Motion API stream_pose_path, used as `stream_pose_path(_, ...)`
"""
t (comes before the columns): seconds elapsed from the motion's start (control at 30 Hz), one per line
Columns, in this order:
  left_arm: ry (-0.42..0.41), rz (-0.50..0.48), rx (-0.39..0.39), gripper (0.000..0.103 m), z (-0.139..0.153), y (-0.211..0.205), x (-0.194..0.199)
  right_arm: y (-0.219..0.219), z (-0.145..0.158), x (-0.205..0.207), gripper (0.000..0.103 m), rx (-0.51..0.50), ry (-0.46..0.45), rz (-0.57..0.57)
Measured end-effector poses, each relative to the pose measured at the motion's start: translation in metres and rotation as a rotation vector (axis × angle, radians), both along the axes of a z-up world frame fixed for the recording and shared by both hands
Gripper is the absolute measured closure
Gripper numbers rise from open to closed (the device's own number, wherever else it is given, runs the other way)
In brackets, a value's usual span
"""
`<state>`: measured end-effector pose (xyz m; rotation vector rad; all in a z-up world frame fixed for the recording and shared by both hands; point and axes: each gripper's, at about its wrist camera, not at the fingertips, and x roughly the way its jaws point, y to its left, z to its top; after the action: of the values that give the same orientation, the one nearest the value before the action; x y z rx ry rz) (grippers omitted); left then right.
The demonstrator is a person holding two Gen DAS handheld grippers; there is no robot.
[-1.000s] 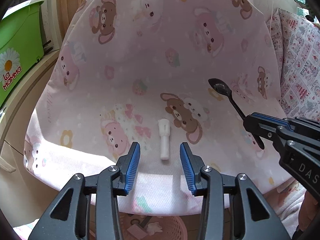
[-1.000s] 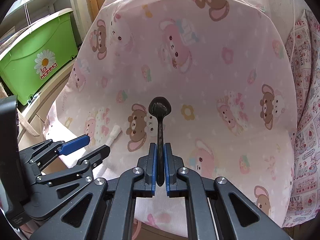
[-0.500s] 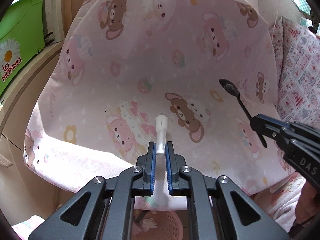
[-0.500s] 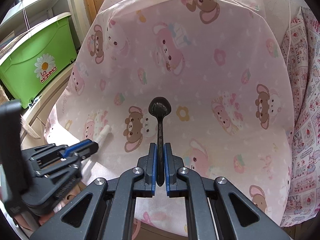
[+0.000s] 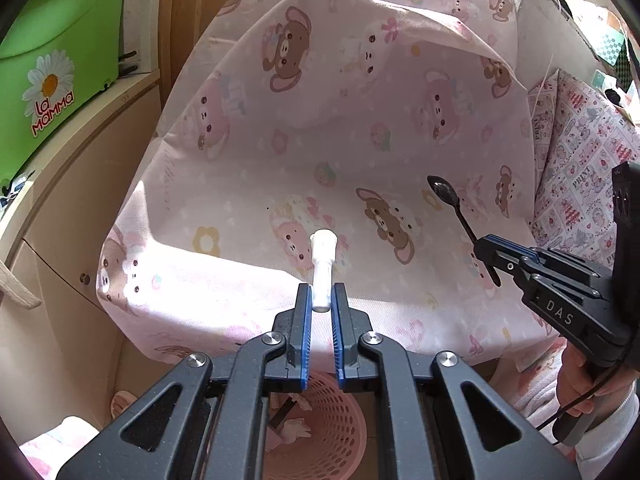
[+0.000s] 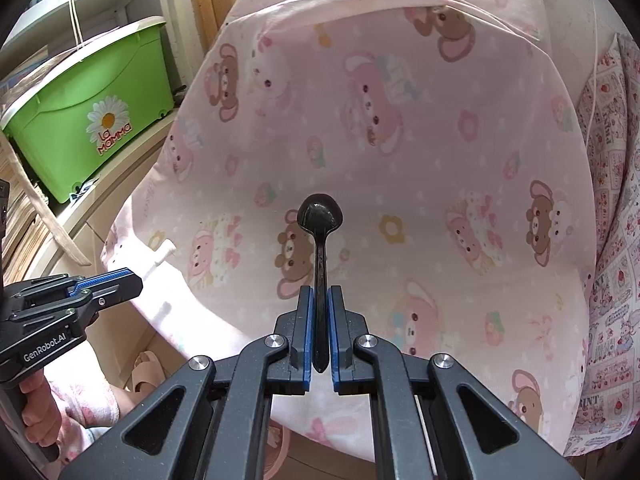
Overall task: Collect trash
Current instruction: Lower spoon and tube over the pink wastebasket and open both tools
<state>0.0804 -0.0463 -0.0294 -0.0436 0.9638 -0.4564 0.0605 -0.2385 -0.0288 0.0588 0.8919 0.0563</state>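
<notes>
Both pairs of fingers are pinched on trash: the left gripper (image 5: 320, 304) has just been closing and its blue pads now clamp the lower end of a small white plastic piece (image 5: 322, 264), which sticks up clear of the pink cloth (image 5: 360, 128); the right gripper (image 6: 319, 320) grips the handle of a black spoon (image 6: 320, 240), bowl forward, held above the same cloth. A pink basket (image 5: 332, 432) shows below the cloth's edge, right under the left gripper, with scraps already in it; that looks like the place for both pieces. To do the drop well, I would bring the white piece squarely over the basket's mouth before loosening; it is light and held only by its tip, so a tilt or a bump on the cloth could twist it loose early. The spoon can wait its turn, well apart; the two grippers should not crowd over the basket together.
</notes>
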Motion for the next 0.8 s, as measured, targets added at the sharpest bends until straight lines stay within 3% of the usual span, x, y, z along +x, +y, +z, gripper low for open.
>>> stream_pose_path(0.27, 0.064, 0.004, -0.089, 0.094, 0.003, 0.027, -0.006, 0.028, -0.004, -0.009, 0.095, 0.009, 0.009, 0.075)
stream_pose_path(0.53, 0.064, -0.014, 0.025, 0.094, 0.003, 0.033, -0.026, 0.066, -0.011, -0.031, 0.095, 0.012, 0.022, 0.193)
stream_pose_path(0.67, 0.113, -0.012, 0.093, 0.094, -0.012, 0.035, -0.03, 0.081, -0.019, -0.038, 0.095, 0.021, 0.048, 0.237)
stream_pose_path(0.8, 0.192, 0.0, 0.095, 0.094, -0.028, 0.043, -0.029, 0.089, -0.026, -0.043, 0.095, 0.072, 0.084, 0.267)
